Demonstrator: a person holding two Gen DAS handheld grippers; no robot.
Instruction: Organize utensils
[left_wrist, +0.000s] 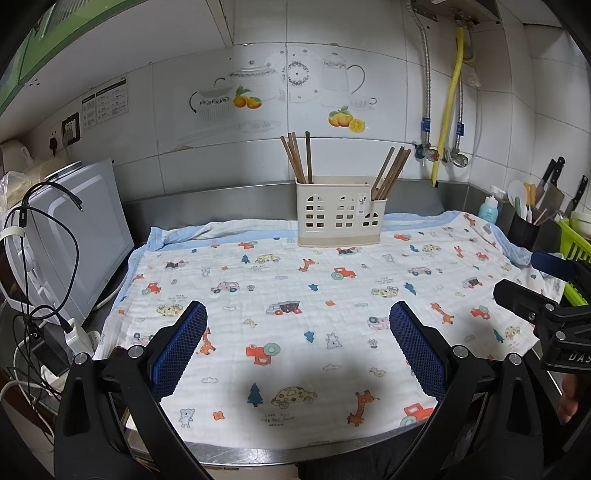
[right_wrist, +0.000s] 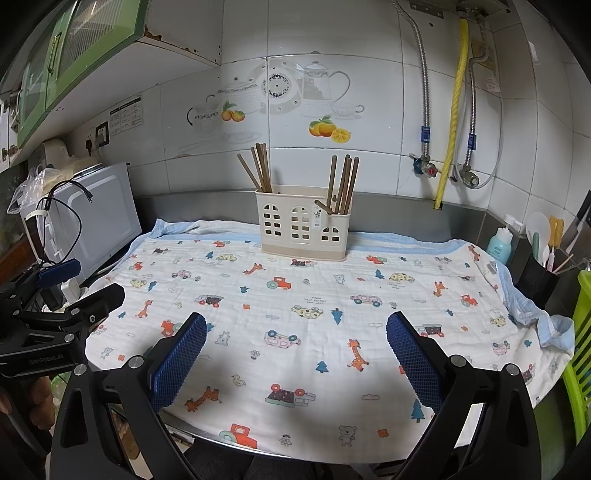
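Here both tools hover low over the near edge of the counter, side by side and level, aimed at the back wall. The left gripper (left_wrist: 297, 343) has its 2 arms spread wide with nothing between them; its fingers (left_wrist: 181, 343) are black plastic faced with blue, finely dimpled rubber. The right gripper (right_wrist: 295, 350) is likewise spread and empty, with the same blue textured pads (right_wrist: 413, 354). Each tool shows at the edge of the other's view, a bare hand (left_wrist: 569, 398) partly visible beneath it.

A soft, crinkled white cloth (right_wrist: 295, 306) printed with small cars, giraffes and trees, edged in pale blue, covers the steel counter. At its far side, close to the steel backsplash, stands the cream plastic utensil holder (left_wrist: 340, 211), rectangular, with window-shaped cut-outs. Brown wooden chopsticks (left_wrist: 297, 157) stand upright and slightly fanned in its left compartment, and a second bundle of chopsticks (left_wrist: 391, 171) leans in the right compartment. The middle compartment shows nothing above its rim.
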